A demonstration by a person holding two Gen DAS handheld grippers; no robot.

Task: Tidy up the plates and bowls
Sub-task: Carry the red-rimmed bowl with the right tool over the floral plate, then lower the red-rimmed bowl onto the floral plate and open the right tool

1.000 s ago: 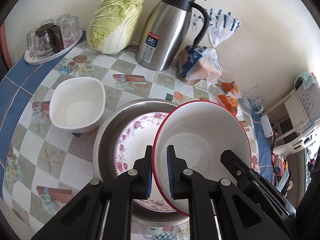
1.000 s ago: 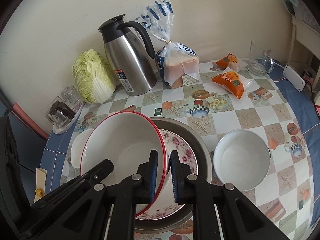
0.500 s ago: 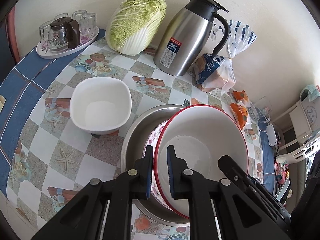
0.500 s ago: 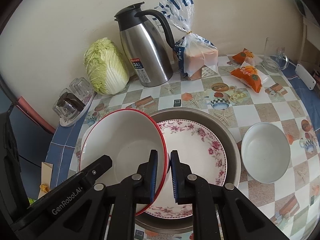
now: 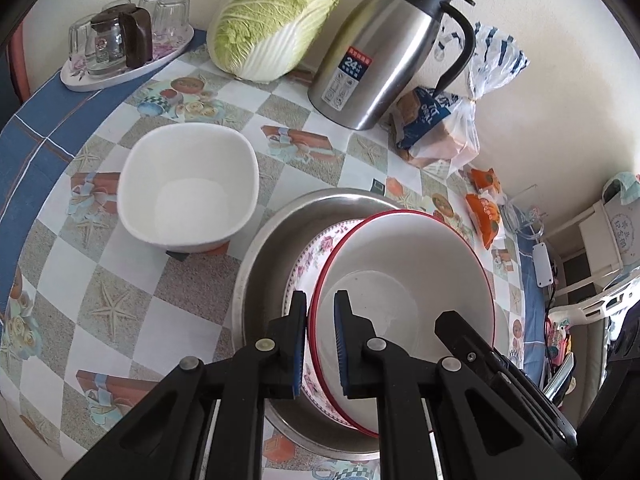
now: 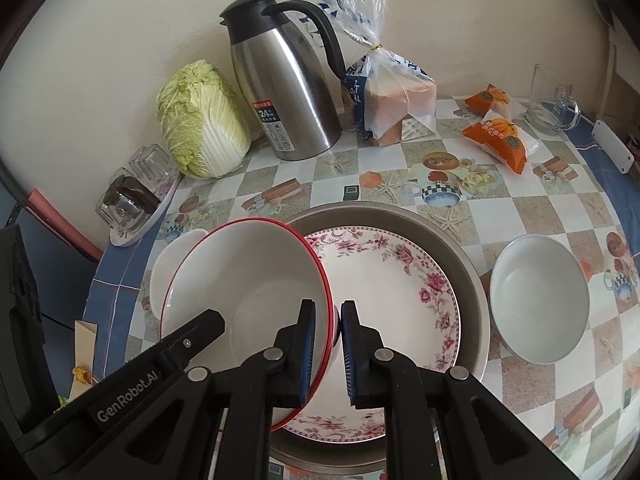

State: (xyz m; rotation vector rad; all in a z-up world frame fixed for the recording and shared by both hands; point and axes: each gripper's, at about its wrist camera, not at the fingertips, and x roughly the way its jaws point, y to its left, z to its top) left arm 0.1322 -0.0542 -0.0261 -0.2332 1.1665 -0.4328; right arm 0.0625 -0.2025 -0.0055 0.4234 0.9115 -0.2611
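Red-rimmed white bowl is pinched on opposite sides of its rim, left gripper clamped on one edge, right gripper clamped on the other. It hangs tilted right in front of both sets of fingers, over the floral plate sitting inside the steel basin. Squarish white bowl sits off to the left gripper's left, round white bowl to the right gripper's right. Cabbage, steel jug and bagged bread are farther ahead by the wall.
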